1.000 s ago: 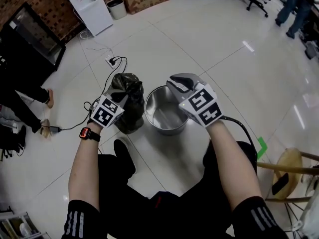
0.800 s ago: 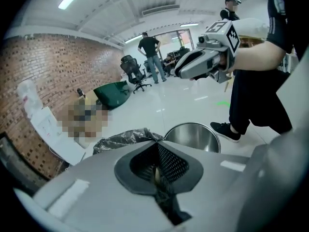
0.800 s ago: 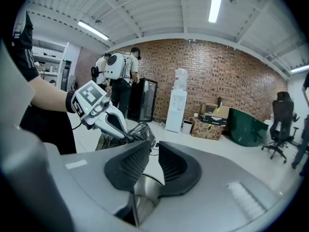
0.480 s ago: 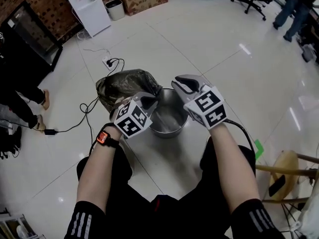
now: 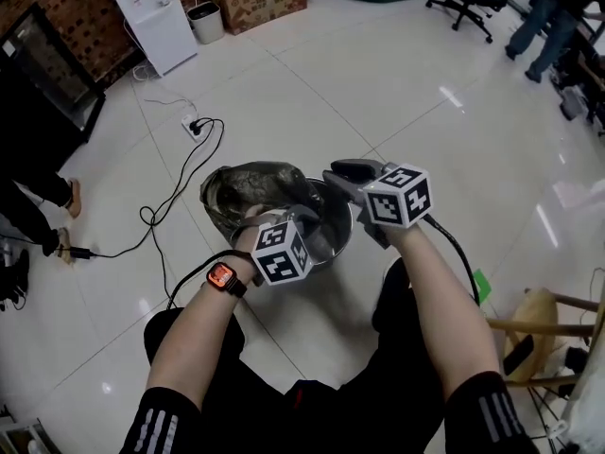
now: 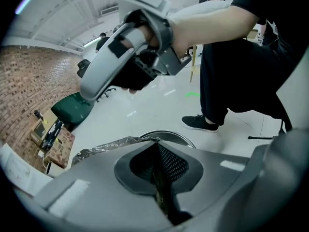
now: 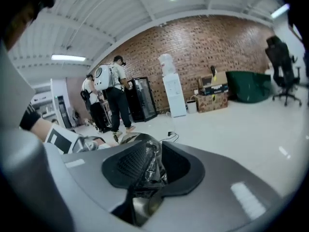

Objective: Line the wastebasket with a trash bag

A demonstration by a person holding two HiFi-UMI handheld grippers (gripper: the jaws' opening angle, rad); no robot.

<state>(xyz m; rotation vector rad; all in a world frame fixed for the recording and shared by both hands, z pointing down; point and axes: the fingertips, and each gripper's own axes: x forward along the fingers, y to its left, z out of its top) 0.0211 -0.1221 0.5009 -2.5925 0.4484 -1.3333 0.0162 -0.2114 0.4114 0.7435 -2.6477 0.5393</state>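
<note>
Left gripper view puts the left gripper (image 6: 155, 146) shut tight, with a thin edge of the trash bag (image 6: 101, 148) pinched flat between its pads, just above the rim of the wastebasket (image 6: 179, 136); right gripper view has the right gripper (image 7: 153, 151) part-way apart, its jaws having just been opening, with a crumpled fold of the same dark film filling the gap and, as far as I can see, touching both pads; from the head view, both grippers hold the bag at the steel basket, which stands on the floor (image 5: 406, 93) just in front of the crouching person; most of the bag sits bunched over the far-left rim, while the near and right rim and the inside show bare metal. I'd judge the lining begun but far from done; the mouth has yet to be stretched round the whole rim and the body pushed down inside. By my count: one wastebasket, one trash bag, two grippers.
</note>
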